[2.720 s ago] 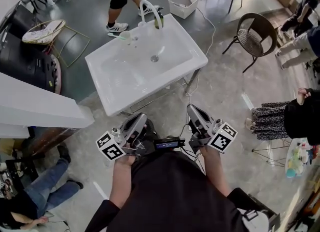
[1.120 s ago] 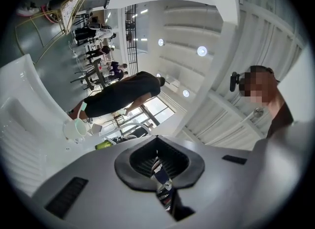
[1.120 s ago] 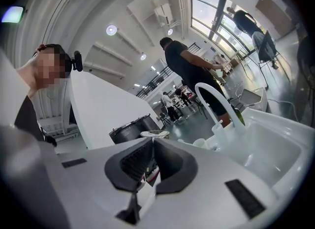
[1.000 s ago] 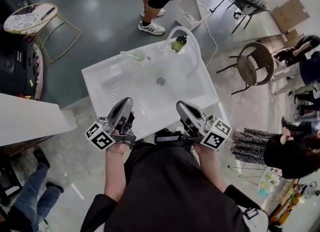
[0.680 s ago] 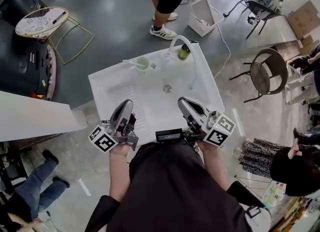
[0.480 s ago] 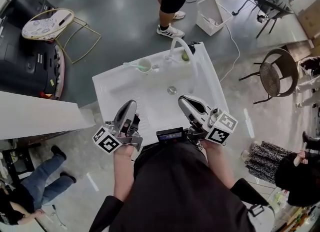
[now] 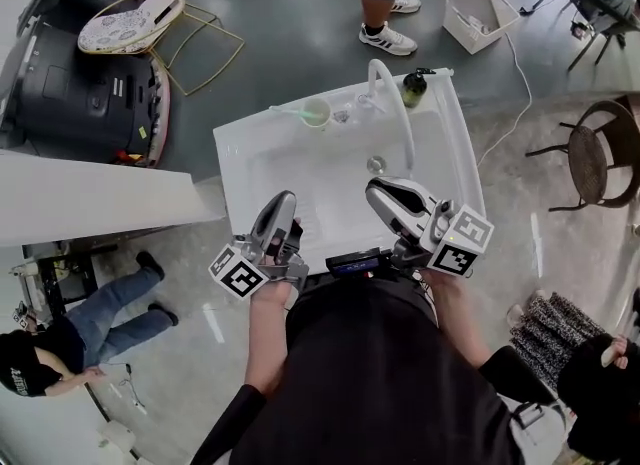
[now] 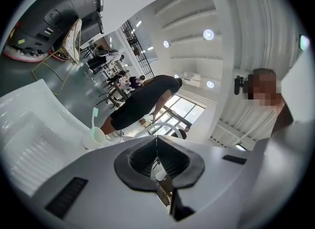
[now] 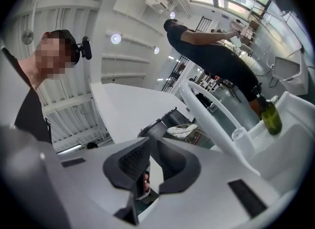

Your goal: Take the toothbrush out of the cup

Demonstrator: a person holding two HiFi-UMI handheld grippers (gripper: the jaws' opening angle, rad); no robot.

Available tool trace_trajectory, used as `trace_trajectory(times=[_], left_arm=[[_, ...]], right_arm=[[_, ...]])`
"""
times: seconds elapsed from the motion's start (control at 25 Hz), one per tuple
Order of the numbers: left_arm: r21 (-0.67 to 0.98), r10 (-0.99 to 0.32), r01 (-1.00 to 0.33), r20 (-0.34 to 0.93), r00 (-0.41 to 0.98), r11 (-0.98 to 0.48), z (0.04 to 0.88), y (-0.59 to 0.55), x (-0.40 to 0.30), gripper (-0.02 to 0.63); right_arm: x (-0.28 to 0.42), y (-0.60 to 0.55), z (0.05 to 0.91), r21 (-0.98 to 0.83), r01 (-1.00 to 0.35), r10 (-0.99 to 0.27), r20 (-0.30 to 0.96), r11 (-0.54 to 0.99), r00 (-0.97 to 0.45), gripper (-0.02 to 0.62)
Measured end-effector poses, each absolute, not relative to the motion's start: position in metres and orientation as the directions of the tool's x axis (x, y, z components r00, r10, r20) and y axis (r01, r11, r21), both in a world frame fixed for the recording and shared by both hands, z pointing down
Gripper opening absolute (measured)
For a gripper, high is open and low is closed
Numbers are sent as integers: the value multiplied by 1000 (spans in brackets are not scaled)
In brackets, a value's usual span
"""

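Concrete-floored hall; white sink (image 7: 238,165) now nearer than second ago, both tongs over its near edge. Left tongs (image 7: 284,201) closed, empty; right tongs (image 7: 376,189) opening, nothing between. Toothbrush (image 7: 289,109) in cup (image 7: 316,113) at sink's far edge, well apart: reach not yet begun.

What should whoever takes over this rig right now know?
Left tongs: shut, empty.
Right tongs: opening, nothing between them.
Both hover over the white ceramic sink's near edge.
The mint-green plastic toothbrush sits in the pale green cup on the sink's far rim, beside the white arched faucet.
Done: nothing grasped yet.
Left: reach the cup, grip the toothbrush, lift it out.
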State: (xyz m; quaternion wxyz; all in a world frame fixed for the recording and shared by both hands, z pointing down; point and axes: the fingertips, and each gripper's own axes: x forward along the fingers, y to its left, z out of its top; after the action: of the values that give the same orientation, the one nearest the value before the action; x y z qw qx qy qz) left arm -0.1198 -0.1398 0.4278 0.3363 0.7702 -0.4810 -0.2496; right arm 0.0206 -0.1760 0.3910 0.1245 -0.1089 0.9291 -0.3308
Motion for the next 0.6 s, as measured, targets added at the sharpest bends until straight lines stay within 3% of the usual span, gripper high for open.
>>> trace_trajectory(times=[0.6], left_arm=[[738, -886, -606, 22, 462, -298, 493, -204, -156, 9]], right_arm=[[7, -165, 371, -565, -243, -356, -95, 788, -930, 32]])
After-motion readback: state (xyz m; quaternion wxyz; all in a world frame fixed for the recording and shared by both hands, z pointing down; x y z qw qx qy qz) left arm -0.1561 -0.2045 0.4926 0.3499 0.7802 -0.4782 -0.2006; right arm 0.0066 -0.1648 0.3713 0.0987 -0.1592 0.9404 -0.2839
